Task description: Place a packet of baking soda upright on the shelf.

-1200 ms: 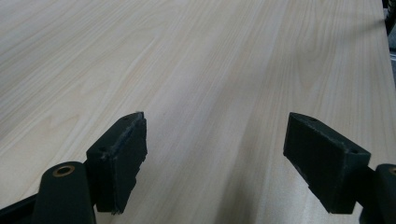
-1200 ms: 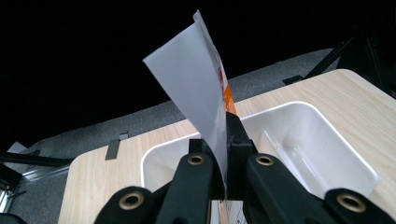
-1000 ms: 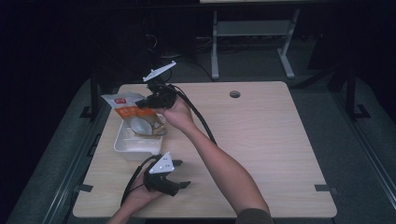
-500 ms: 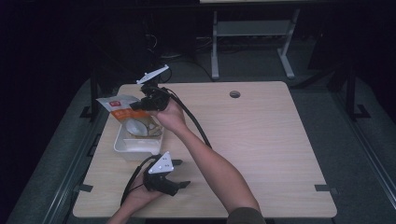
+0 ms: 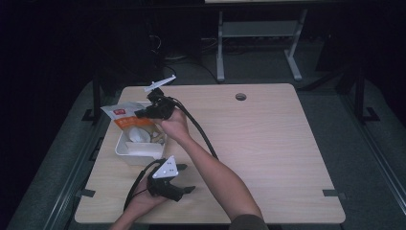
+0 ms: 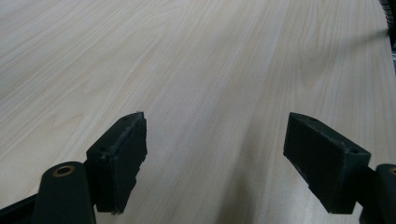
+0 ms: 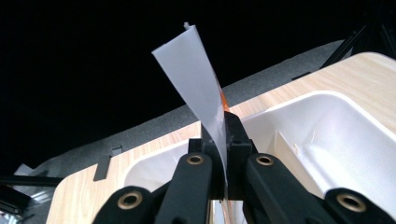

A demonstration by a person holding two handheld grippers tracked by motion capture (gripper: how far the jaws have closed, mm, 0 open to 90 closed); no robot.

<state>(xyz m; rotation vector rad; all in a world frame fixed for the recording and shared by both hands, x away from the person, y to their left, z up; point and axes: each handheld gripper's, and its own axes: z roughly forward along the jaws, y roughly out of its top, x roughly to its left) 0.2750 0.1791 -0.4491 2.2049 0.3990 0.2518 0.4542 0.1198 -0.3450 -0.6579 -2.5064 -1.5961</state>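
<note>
Pouch lifted over tray, left edge of table.

Table (image 5: pixel 268 143); white tray (image 5: pixel 125 148); right gripper (image 7: pixel 223 140) jaws clamped on orange-white pouch (image 5: pixel 125 115), held above tray. Left gripper (image 6: pixel 215 158) wide apart, empty, near front edge. Pouch judged light, floppy, slippery; grip the edge. Label unreadable.

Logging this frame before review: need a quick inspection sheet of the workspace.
Surface: light wood table, round hole near far edge.
Job's things: white tray at left side of table; orange-and-white packet held up over it; contents of tray unclear.
Clutter: nothing seen.
Grippers: right gripper shut on packet, above tray; left gripper open, jaws wide apart, low over bare wood near the front edge.
Cables: black cable from right gripper runs along forearm; another loops from left gripper.
Surroundings: dark room, grey floor matting, metal stand behind table.
</note>
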